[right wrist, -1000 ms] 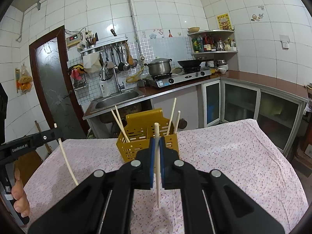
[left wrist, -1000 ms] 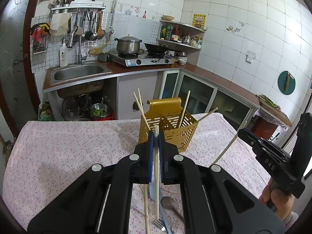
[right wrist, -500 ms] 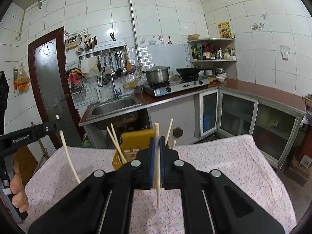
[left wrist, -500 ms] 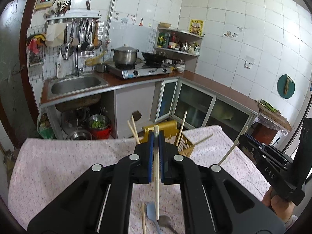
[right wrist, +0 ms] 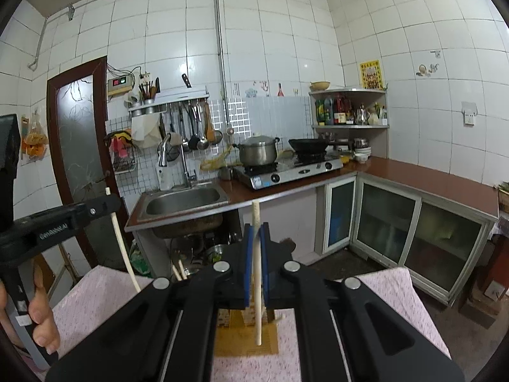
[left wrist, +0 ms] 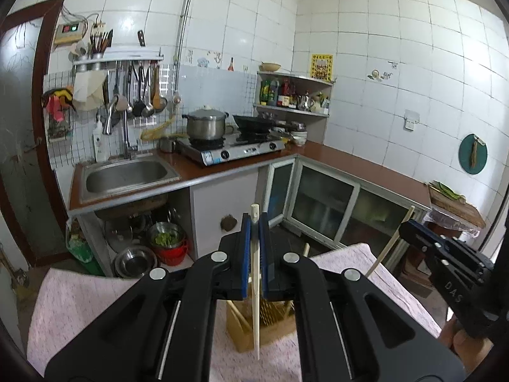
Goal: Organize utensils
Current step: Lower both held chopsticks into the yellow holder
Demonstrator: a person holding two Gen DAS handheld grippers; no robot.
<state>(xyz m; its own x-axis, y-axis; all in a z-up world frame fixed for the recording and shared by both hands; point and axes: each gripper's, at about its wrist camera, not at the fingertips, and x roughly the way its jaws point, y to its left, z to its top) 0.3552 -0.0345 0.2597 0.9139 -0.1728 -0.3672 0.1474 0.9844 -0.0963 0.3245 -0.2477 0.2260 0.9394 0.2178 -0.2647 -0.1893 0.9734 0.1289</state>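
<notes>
Two chopsticks are up in the air now, one per gripper. Left gripper [left wrist: 253, 222] is clenched on a pale chopstick [left wrist: 255, 302] held near upright; right gripper [right wrist: 254, 232] is clenched on its own chopstick [right wrist: 256, 273] the same way. Against a second ago both hands have risen — the yellow holder [left wrist: 245, 334] that sat ahead at finger level now sits low, mostly hidden behind the jaws, and the view shows more kitchen than table. In the right view the holder [right wrist: 235, 334] lies directly below the stick's lower tip, sticks already standing in it. Spoon and fork seen on the cloth earlier are out of frame now.

Judgement: pick-up is done and both sticks are lifted clear, lined up over the holder — next step looks like lowering them into a slot. Tips need to clear the rim and the sticks already inside.

Surface: table with pink patterned cloth [right wrist: 95, 293]. Room: white-tiled kitchen, steel sink [left wrist: 127, 175], gas stove [left wrist: 232, 149] with a pot [left wrist: 206, 124] and a wok, hanging ladles, corner shelf of bottles, glass-door cabinets under a brown counter.
</notes>
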